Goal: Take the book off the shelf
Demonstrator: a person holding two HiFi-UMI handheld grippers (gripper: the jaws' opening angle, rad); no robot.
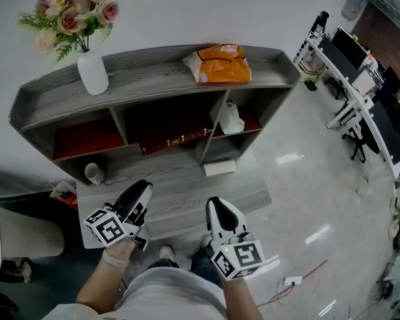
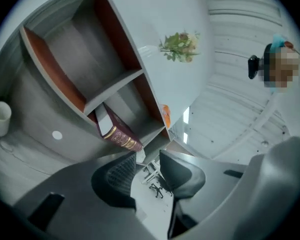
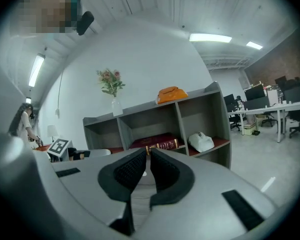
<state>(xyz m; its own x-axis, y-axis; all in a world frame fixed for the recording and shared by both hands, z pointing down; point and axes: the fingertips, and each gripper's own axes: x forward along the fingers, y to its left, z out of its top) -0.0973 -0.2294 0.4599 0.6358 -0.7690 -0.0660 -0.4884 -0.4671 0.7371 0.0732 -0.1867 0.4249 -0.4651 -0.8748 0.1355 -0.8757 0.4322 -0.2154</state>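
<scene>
A dark red book with gold lettering lies flat in the middle compartment of the grey wooden shelf. Both grippers hang in front of the shelf's low front platform, well short of the book. My left gripper is open, its jaws apart with nothing between them; its view shows the book beyond the fingertips. My right gripper is shut and empty, its pads close together and aimed at the book.
On the shelf top stand a white vase of flowers and an orange bag. A white object fills the right compartment. A cup and a white box sit on the low platform. Office desks stand at the right.
</scene>
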